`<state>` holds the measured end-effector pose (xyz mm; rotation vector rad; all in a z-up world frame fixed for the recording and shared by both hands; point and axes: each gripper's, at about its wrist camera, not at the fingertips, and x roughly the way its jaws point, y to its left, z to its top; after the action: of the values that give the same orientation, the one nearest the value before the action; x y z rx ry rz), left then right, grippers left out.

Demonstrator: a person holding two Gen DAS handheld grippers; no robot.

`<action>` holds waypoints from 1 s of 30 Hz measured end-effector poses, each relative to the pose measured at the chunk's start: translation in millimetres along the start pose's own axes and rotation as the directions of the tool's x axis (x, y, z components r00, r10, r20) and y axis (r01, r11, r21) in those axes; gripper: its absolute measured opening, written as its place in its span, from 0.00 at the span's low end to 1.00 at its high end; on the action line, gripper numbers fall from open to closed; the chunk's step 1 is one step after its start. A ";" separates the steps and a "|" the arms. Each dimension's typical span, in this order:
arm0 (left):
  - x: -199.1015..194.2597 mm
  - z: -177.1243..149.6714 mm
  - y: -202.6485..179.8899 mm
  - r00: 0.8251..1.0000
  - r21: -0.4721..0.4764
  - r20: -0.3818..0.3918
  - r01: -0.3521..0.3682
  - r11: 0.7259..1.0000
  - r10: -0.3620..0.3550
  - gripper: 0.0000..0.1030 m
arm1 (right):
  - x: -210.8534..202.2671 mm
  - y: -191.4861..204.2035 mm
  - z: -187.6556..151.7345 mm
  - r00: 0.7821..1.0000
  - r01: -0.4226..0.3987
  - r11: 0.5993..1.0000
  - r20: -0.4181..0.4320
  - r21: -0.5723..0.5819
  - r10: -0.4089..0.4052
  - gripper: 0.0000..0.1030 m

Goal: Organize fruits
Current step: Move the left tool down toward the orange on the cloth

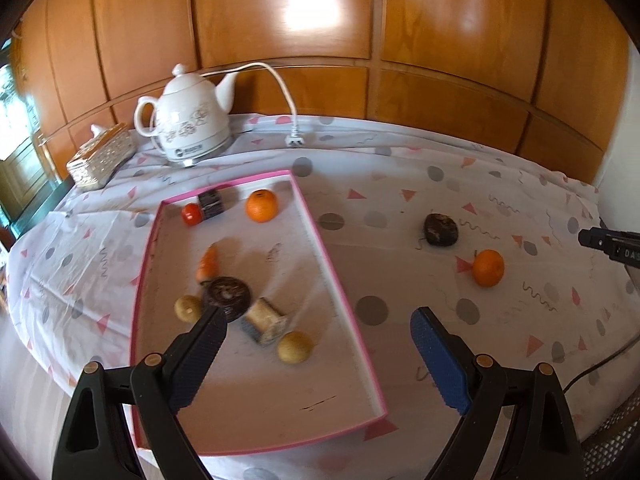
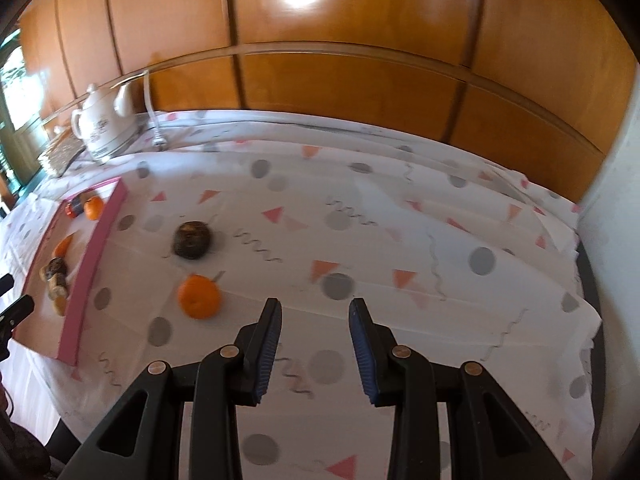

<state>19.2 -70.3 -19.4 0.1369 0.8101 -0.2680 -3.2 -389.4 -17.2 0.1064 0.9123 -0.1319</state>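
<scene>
Ribbed left tongs (image 1: 318, 322) gape empty over pink-rimmed tray (image 1: 320, 236); right tongs (image 2: 315, 312) narrowed, gripping nothing.

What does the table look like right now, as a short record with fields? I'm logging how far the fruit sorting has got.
container: pink-rimmed shallow cardboard tray
in tray: round orange fruit, small red tomato, orange carrot, other small items
outside tray: round orange tangerine, dark brown lumpy item, both on the patterned tablecloth
left gripper: open, empty
right gripper: fingers narrowly apart, empty
</scene>
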 end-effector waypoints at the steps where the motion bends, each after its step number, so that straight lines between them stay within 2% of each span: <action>1: 1.7 1.3 -4.3 1.000 0.011 -0.003 0.005 1.000 -0.005 0.91 | 0.4 -5.2 0.1 1.000 0.009 1.000 -0.003 0.009 -0.009 0.34; 6: 8.5 5.8 -19.3 1.000 0.045 -0.015 0.026 0.999 -0.026 0.91 | -2.5 -33.4 0.4 0.997 0.070 0.996 -0.030 0.053 -0.069 0.35; 9: 13.1 8.6 -27.8 0.999 0.061 -0.024 0.039 0.997 -0.038 0.91 | -4.6 -55.8 2.0 0.993 0.115 0.989 -0.039 0.097 -0.112 0.38; 15: 21.8 11.2 -42.8 0.996 0.092 -0.049 0.072 0.993 -0.068 0.91 | -6.6 -109.2 1.7 0.980 0.194 0.955 -0.077 0.226 -0.181 0.38; 24: 37.1 14.2 -59.0 0.993 0.124 -0.083 0.089 0.988 -0.079 0.91 | -0.7 -173.1 -11.3 0.960 0.280 0.848 -0.158 0.451 -0.233 0.38; 30: 49.7 17.7 -66.5 0.991 0.133 -0.105 0.092 0.987 -0.078 0.91 | -1.5 -205.6 -25.9 0.944 0.330 0.752 -0.193 0.571 -0.267 0.38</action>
<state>45.1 -147.0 -44.8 0.2469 0.8982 -0.4002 -57.0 -588.3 -39.0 0.5641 0.9562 -0.7281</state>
